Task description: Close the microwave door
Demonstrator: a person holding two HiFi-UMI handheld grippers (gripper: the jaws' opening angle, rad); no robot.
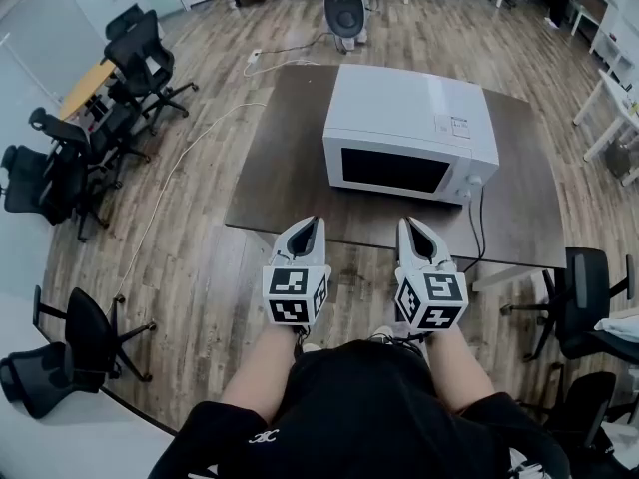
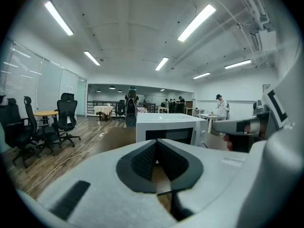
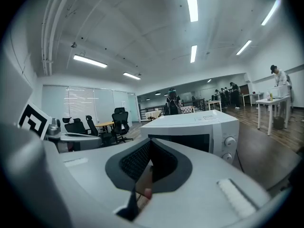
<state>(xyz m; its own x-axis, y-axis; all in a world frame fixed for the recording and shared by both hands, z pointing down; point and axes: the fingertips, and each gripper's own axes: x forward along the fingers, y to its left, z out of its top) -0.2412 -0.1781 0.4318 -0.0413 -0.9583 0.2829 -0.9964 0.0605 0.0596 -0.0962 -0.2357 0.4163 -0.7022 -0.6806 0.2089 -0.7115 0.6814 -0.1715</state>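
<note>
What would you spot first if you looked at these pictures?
The big white boxy microwave, its dark-windowed door shut, sits on a dark brown table in the head view. Nearer the person, the white left gripper and right gripper point at it side by side.

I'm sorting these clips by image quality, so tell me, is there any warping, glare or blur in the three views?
Head view: sharp and evenly lit, though the floor boards curve toward the edges. Left gripper view: heavy fisheye, black corners, ceiling lights blown out. Right gripper view: same fisheye and dark rim, bright light strip, microwave crisp.
</note>
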